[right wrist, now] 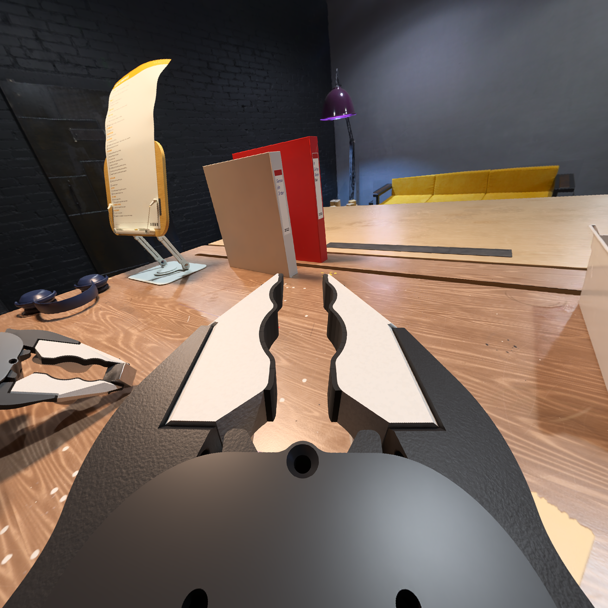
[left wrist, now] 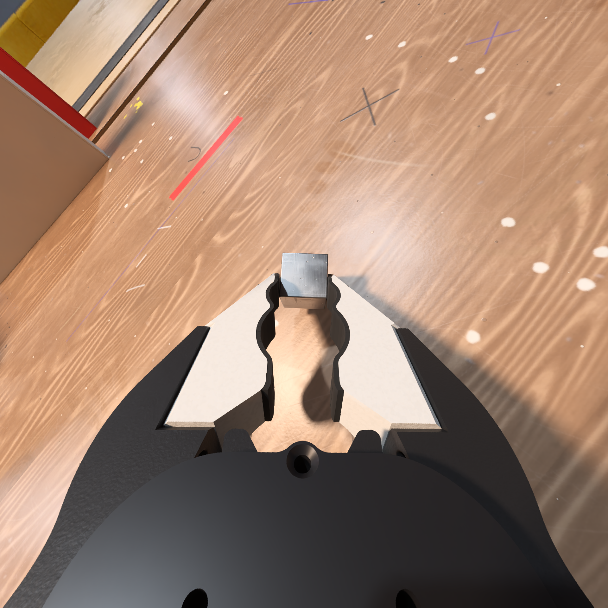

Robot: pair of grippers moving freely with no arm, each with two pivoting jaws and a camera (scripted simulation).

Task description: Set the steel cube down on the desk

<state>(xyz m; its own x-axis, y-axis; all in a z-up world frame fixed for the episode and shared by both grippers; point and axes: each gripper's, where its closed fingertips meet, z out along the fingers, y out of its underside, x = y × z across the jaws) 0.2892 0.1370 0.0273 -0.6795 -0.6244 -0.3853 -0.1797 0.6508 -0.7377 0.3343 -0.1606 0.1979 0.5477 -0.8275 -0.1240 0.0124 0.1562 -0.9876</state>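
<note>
From your right tongs [right wrist: 302,283], two binders stand on the bench [right wrist: 460,329] at twelve o'clock: the nearer binder [right wrist: 246,214] leans in front of the rear binder [right wrist: 304,197]. At ten o'clock stands the document stand [right wrist: 138,164]; the headphones [right wrist: 62,296] lie at nine, in front of it. Your left tongs [right wrist: 120,375] sit at eight, nearer you than the headphones, with the steel cube [left wrist: 304,279] between their tips. A box [right wrist: 595,296] stands at three.

There were two grippers: the left gripper [left wrist: 304,289] and the right gripper [right wrist: 302,289]. There was one steel cube [left wrist: 304,274]. There were two binders, a tan binder [right wrist: 246,214] and a red binder [right wrist: 304,197]. There was one pair of headphones [right wrist: 62,296], one paper stand [right wrist: 138,184], one lamp [right wrist: 339,102] and one yellow sofa [right wrist: 473,184].
</note>
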